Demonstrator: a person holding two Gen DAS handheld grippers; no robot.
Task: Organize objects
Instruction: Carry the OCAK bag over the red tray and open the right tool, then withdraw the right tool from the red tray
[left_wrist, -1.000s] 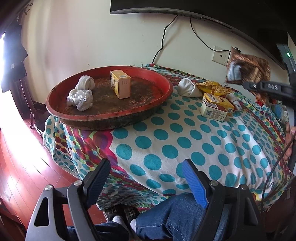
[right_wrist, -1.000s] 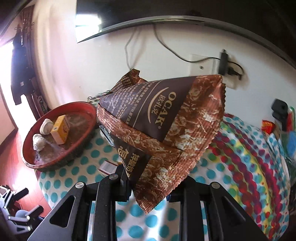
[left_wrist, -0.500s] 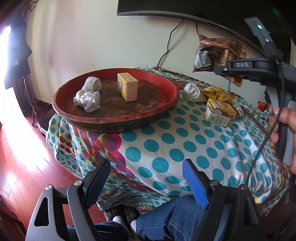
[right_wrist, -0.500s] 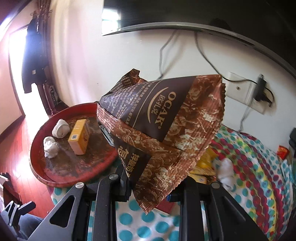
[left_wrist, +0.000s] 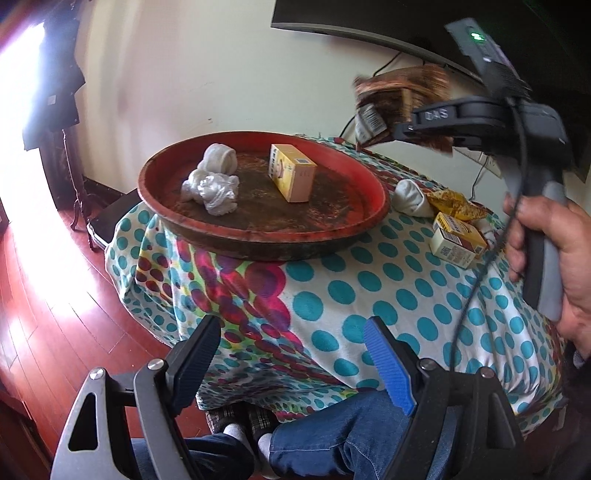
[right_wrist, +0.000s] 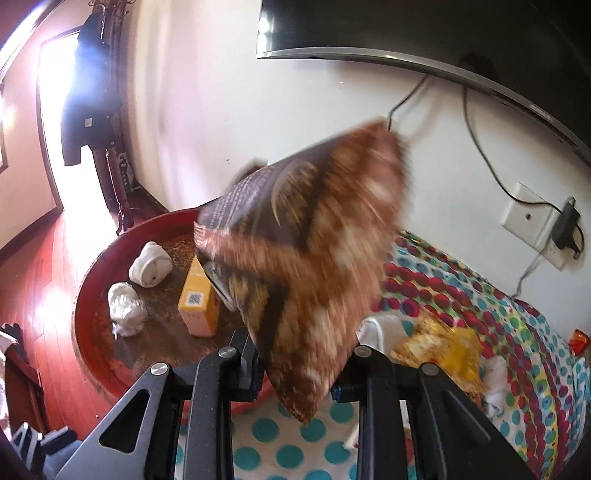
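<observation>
Right gripper (right_wrist: 299, 384) fingers clamp the brown snack bag (right_wrist: 306, 258), now carried from the table's right side to above the red tray's (left_wrist: 369, 206) right rim, blurred mid-swing; drop-off looks next. Left gripper (left_wrist: 291, 358) fingers apart, empty, off the table's near edge.

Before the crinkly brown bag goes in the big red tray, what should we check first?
1. Right tool shut on the brown foil snack bag: ok.
2. Bag steady: not ok, it is motion-blurred, probably swinging.
3. Bare room in the round red tray: ok, near side looks bare.
4. Yellow box standing upright on the tray, out of the way: cannot tell, the bag hangs just in front of it.
5. Two white cloth bundles clear of the drop spot: ok, they sit on the tray's left side.
6. Left tool open, holding nothing, low at the table's near edge: ok.
</observation>
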